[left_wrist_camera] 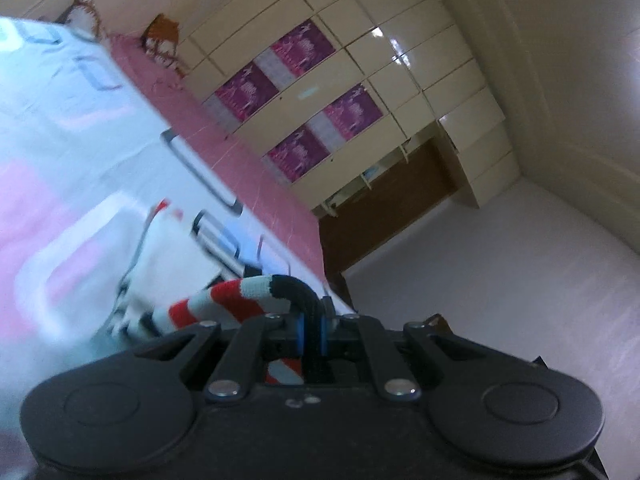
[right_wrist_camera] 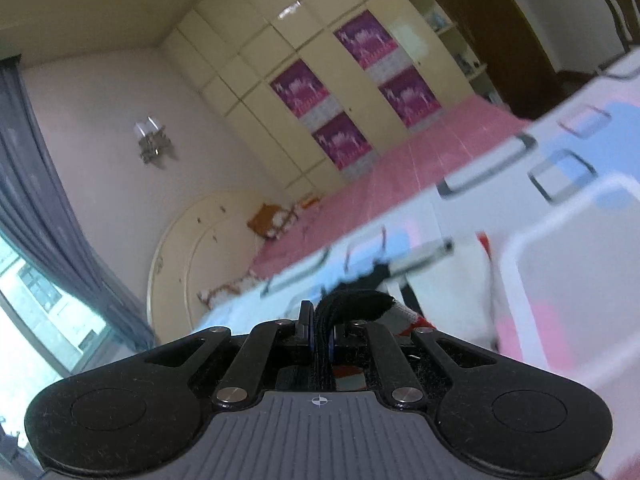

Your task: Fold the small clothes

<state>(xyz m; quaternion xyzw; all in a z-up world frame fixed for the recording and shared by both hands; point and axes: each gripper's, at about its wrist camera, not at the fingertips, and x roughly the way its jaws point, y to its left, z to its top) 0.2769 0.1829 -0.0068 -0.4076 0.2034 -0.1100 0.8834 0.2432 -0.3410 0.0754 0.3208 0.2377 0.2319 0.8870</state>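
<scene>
My left gripper (left_wrist_camera: pixel 313 326) pinches the black end of a striped knit cuff (left_wrist_camera: pixel 244 300), low in the middle of the frame. My right gripper (right_wrist_camera: pixel 319 330) is clamped on a black band (right_wrist_camera: pixel 352 304) of the same small garment, I think. It hangs over the bed sheet (left_wrist_camera: pixel 60 128). If I pull too hard, the knit could slip out. I count 2 grippers, 1 garment, 4 purple posters (right_wrist_camera: pixel 296 88).
</scene>
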